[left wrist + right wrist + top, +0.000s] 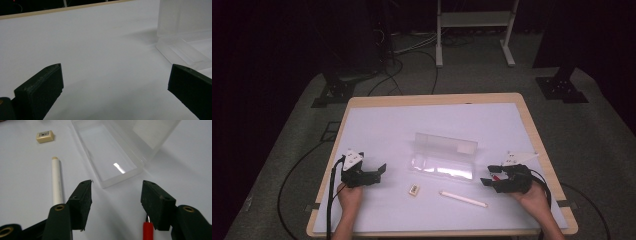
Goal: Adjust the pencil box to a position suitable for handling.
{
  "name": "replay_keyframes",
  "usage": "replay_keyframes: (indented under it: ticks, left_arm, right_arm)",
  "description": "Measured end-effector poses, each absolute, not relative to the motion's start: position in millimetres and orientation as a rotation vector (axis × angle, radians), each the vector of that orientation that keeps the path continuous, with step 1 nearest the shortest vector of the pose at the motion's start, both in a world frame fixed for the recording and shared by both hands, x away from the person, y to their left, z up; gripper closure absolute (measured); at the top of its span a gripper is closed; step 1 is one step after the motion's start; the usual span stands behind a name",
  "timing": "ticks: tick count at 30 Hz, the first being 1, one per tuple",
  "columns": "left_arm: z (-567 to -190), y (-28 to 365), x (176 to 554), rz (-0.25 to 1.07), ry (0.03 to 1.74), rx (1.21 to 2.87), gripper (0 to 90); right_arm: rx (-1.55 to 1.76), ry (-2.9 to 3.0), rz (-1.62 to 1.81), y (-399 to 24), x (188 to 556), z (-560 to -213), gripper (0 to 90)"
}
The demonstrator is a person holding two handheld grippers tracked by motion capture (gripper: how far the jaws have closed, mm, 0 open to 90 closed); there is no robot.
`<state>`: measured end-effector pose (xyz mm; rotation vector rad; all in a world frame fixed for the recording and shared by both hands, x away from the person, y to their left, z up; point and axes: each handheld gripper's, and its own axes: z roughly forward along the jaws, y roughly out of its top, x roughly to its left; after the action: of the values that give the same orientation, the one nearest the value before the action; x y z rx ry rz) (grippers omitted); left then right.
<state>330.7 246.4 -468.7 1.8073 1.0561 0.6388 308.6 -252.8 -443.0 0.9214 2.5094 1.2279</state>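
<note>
The right gripper [486, 179] stands with its jaws well apart and nothing between them; they touch no object and hover just off the near right end of the clear plastic box [443, 162]. In the right gripper view that box [112, 155] lies straight ahead of the jaws, its corner close to them but apart. The left gripper [381, 171] is also wide open and empty, off the box's left end, with bare table [87, 50] between its jaws.

The box is a transparent, shallow, oblong case lying open near the middle of the white table [382, 130], its lid [446, 142] standing up along the far edge. It is empty, with a glint of light on its floor. In front of the box lies a white stick [463, 199] with a cream tip, and to the left of that a small cream eraser [414, 189], both apart from the box.
</note>
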Motion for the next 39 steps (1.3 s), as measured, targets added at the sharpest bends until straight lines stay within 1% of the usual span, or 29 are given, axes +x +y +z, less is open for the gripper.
replay_keyframes:
  ticks: [15,19,24,26,29,39]
  left_arm:
    - [-468.6,246.9,330.6,0.636,1.058,1.799,0.0]
    - [-468.6,247.0,330.5,0.635,1.058,1.796,0.0]
    - [-468.6,247.1,330.4,0.634,1.059,1.795,0.0]
    - [-468.6,247.1,330.4,0.634,1.06,1.794,0.0]
    - [-468.6,247.2,330.5,0.632,1.062,1.793,0.0]
    - [-468.8,247.1,330.4,0.633,1.061,1.793,0.0]
  right_arm:
    - [1.014,2.488,1.123,-275.2,302.6,-452.2,41.1]
    - [1.04,2.469,1.116,-283.2,300.2,-452.8,42.8]
    - [1.049,2.48,1.048,-290.0,297.8,-454.0,49.5]
    - [1.053,2.488,1.033,-291.2,297.0,-453.9,50.6]
    - [1.054,2.516,1.006,-296.0,294.5,-455.4,56.6]
    - [1.019,2.565,0.891,-293.7,293.8,-461.1,65.2]
